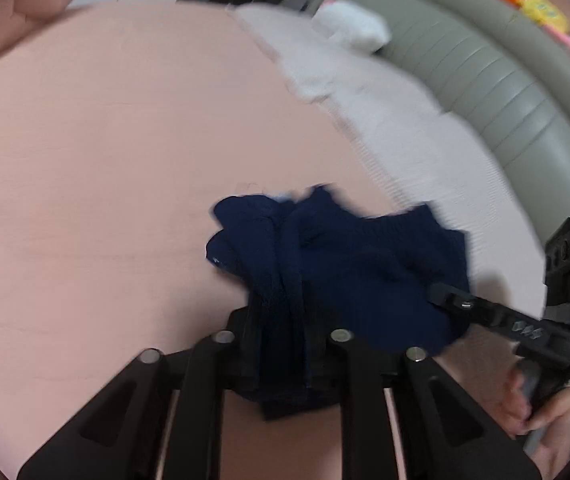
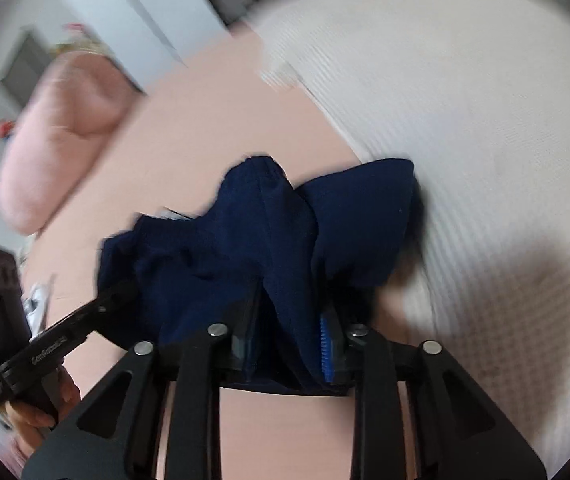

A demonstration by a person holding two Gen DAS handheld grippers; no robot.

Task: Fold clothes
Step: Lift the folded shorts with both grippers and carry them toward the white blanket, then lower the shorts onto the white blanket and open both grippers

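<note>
The navy garment [image 1: 349, 264] is clamped in the left claw [image 1: 285, 344] and pinched by the right claw [image 2: 293, 340], bunched ahead of both above the pink bed [image 1: 105, 160].

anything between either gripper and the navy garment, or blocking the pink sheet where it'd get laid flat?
Nothing visible. Both the left gripper and the right gripper are already shut on the navy garment. The pink sheet beside it looks bare; the white blanket lies off to one side.
</note>
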